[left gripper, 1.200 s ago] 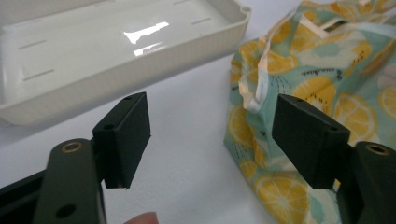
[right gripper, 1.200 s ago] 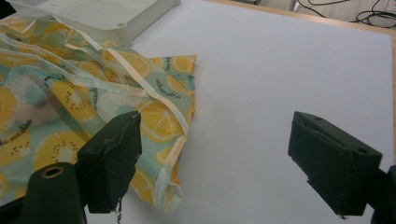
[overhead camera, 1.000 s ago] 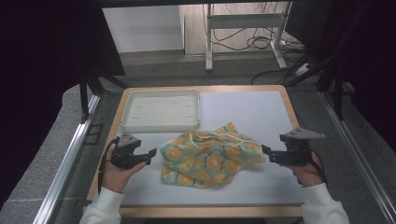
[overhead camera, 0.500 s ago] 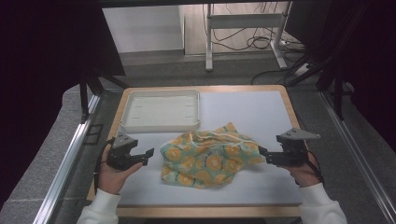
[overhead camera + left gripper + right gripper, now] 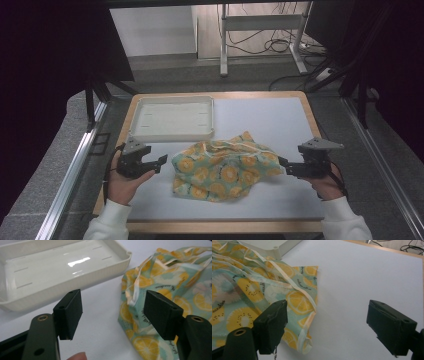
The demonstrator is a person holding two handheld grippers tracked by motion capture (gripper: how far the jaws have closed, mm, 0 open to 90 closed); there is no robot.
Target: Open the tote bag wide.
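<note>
I have both grippers low over the white table [image 5: 260, 117], one on each side of the crumpled fruit-print cloth [image 5: 225, 170]. The cloth lies in a loose heap near the middle of the table, just in front of the shallow white tray [image 5: 172, 117] and apart from it.

My left gripper [image 5: 152, 165] sits just beside the cloth's left edge, jaws spread wide with nothing between them. In the left gripper view the cloth [image 5: 170, 287] lies ahead and to the right, partly behind the right-hand jaw, with pale ties running across its folds, and the tray [image 5: 60, 267] lies ahead to the left, bare inside.

My right gripper [image 5: 285, 165] is at the cloth's right edge, also gaping and holding nothing; whether a jaw tip touches the fabric I cannot tell. In the right gripper view the cloth's hemmed corner [image 5: 308, 340] lies just beside the left-hand jaw.

There is small dark script printed on the fabric (I make out something like "shine" at the far left of that view); the rest is too small to read.
</note>
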